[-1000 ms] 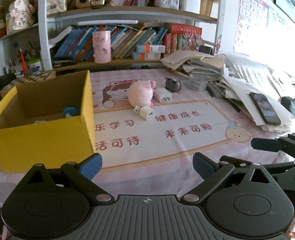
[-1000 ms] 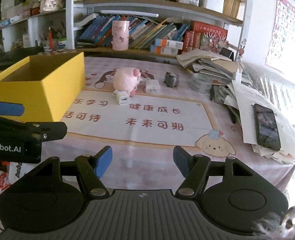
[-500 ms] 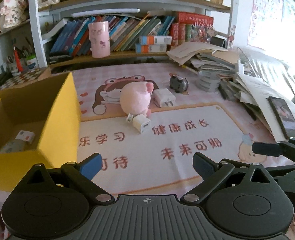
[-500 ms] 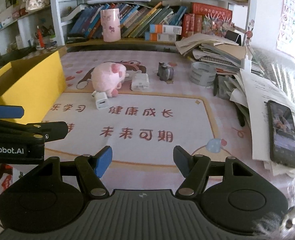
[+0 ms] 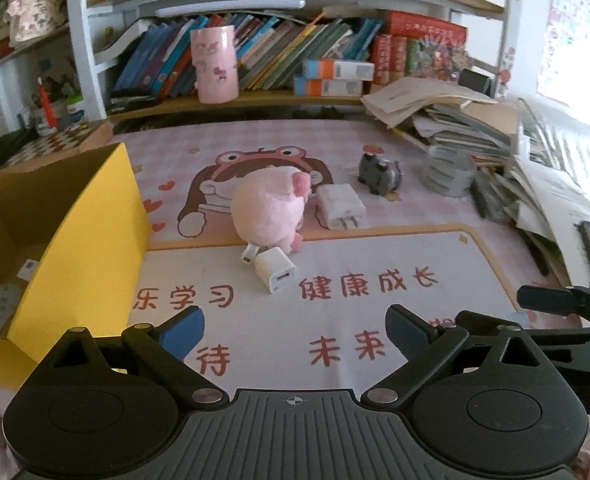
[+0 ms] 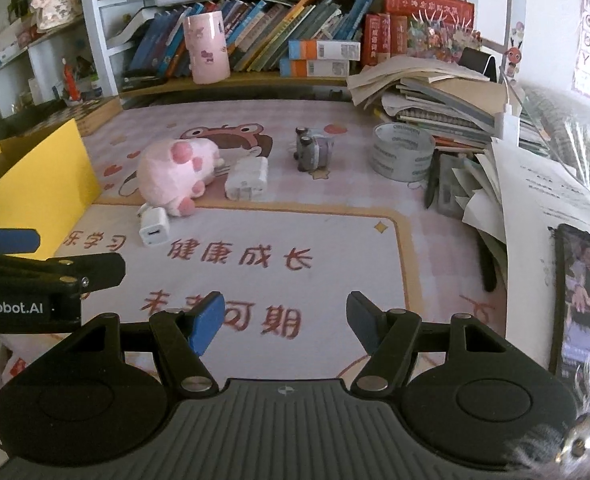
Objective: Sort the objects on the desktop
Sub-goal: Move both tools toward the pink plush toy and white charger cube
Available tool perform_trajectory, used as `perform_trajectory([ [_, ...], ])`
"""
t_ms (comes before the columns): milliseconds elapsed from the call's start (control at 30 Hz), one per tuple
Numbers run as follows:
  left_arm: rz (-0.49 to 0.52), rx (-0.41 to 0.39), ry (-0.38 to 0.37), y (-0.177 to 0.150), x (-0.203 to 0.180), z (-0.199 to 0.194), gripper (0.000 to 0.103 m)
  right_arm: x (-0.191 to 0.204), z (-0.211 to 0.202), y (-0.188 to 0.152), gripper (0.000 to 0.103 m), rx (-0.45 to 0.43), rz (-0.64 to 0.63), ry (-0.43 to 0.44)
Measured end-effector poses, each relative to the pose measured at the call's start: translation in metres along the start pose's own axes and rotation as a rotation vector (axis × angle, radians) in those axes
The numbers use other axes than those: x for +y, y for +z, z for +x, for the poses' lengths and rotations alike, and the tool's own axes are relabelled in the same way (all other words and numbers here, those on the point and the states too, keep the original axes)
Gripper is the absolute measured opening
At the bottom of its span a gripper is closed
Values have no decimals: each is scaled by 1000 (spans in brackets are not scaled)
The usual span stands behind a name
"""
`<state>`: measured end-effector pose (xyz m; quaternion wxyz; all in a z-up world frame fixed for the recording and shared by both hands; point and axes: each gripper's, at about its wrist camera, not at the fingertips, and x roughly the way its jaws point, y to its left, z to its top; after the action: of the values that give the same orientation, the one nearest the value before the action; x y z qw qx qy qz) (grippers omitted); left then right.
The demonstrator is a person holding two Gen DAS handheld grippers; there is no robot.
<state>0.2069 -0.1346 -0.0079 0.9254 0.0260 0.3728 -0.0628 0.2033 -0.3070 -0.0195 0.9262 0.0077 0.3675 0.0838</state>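
Note:
A pink plush toy (image 5: 269, 210) lies mid-mat, also in the right wrist view (image 6: 175, 170). A small white charger cube (image 5: 275, 274) (image 6: 154, 230) lies just in front of it. A larger white charger (image 5: 341, 205) (image 6: 247, 179) lies to its right. A small grey toy (image 5: 379, 170) (image 6: 311, 148) stands behind. The yellow box (image 5: 91, 236) (image 6: 43, 176) stands at the left with small items inside. My left gripper (image 5: 295, 330) is open and empty, short of the cube. My right gripper (image 6: 285, 322) is open and empty over the mat.
A tape roll (image 6: 403, 151), pens and stacked papers and books (image 6: 435, 92) crowd the right side. A phone (image 6: 585, 292) lies on papers at the far right. A pink cup (image 6: 207, 48) stands on the bookshelf ledge behind.
Both grippers have moved forward and to the right over the mat, toward the plush toy and chargers. The yellow box has slid to the left edge of both views. Both stay open.

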Motion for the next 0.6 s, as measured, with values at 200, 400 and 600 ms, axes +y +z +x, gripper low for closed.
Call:
perform_trajectory([
  [200, -34, 1, 58, 3, -3, 13, 98, -14, 13, 10, 65, 0, -11, 28],
  [400, -64, 7, 99, 5, -2, 26, 97, -22, 22, 17, 65, -2, -16, 45],
  [600, -84, 8, 123, 7, -1, 38, 95, -26, 32, 23, 65, -3, -18, 59],
])
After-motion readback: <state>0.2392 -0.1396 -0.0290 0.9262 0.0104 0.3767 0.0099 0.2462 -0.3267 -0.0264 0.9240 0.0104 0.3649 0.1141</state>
